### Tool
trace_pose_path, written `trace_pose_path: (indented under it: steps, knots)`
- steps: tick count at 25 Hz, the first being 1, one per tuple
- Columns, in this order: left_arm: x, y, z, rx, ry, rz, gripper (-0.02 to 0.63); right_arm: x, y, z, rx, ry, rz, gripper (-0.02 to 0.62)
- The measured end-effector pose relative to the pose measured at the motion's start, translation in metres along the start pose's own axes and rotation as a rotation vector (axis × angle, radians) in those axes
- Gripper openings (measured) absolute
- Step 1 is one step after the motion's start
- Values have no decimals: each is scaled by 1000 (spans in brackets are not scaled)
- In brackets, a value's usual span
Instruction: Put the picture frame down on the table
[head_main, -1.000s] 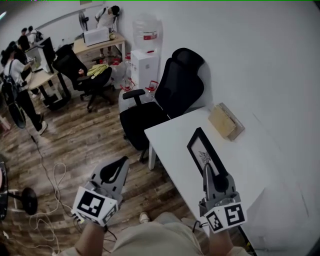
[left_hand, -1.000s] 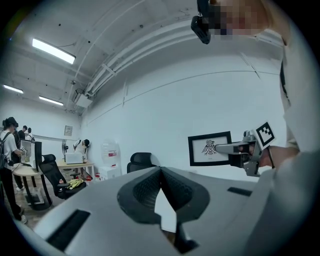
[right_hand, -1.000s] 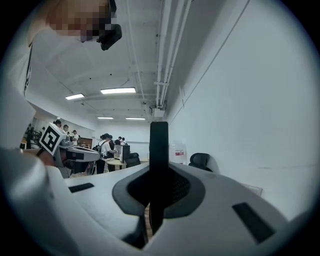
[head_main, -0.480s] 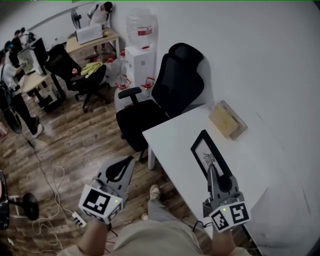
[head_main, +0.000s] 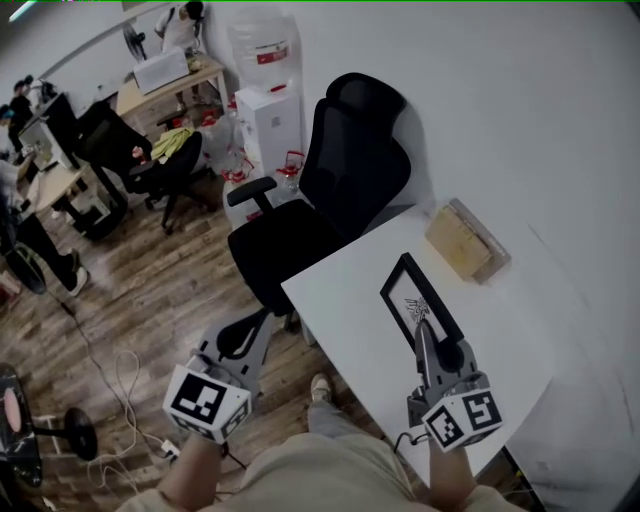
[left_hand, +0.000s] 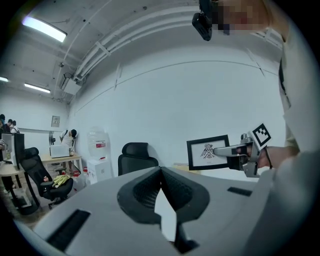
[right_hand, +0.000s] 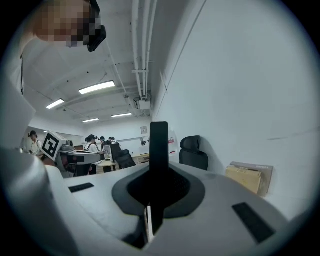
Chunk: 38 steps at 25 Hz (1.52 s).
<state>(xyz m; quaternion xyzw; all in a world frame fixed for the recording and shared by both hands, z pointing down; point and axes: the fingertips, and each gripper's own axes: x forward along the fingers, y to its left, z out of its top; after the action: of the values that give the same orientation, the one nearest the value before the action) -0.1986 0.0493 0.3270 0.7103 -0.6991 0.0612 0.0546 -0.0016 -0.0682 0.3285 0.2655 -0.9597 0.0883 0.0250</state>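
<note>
The picture frame (head_main: 412, 300), black-edged with a small bird drawing on white, stands upright over the white table (head_main: 350, 300). My right gripper (head_main: 422, 330) is shut on its near edge. From the left gripper view the frame (left_hand: 208, 151) faces me, with the right gripper (left_hand: 225, 149) clamped on its side and held off the tabletop. In the right gripper view the frame (right_hand: 159, 150) is edge-on between the shut jaws. My left gripper (head_main: 258, 320) is shut and empty, hanging over the wooden floor left of the table; its tips meet in its own view (left_hand: 161, 171).
A flat cardboard box (head_main: 465, 240) lies at the table's far end against the white wall. A black office chair (head_main: 330, 190) stands at the table's far left corner. A water dispenser (head_main: 265, 110), desks and people are farther off on the left. Cables trail on the floor (head_main: 110, 370).
The right gripper has carried the frame a little farther over the table, still clamped. The left gripper has drifted right, toward the table edge.
</note>
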Motion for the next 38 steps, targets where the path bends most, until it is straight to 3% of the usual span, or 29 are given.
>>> trace_pose_path:
  steps: [5, 11, 19, 38]
  knots:
    - [64, 25, 2, 21, 24, -28, 21, 50, -47, -11, 56, 46, -65, 31]
    - [136, 41, 0, 56, 54, -78, 21, 91, -98, -34, 195, 106, -99, 31]
    - [209, 44, -10, 85, 108, -131, 21, 127, -154, -71, 510, 131, -129, 31]
    - [320, 55, -46, 112, 192, -431, 21, 181, -192, -118, 692, 150, -341, 31]
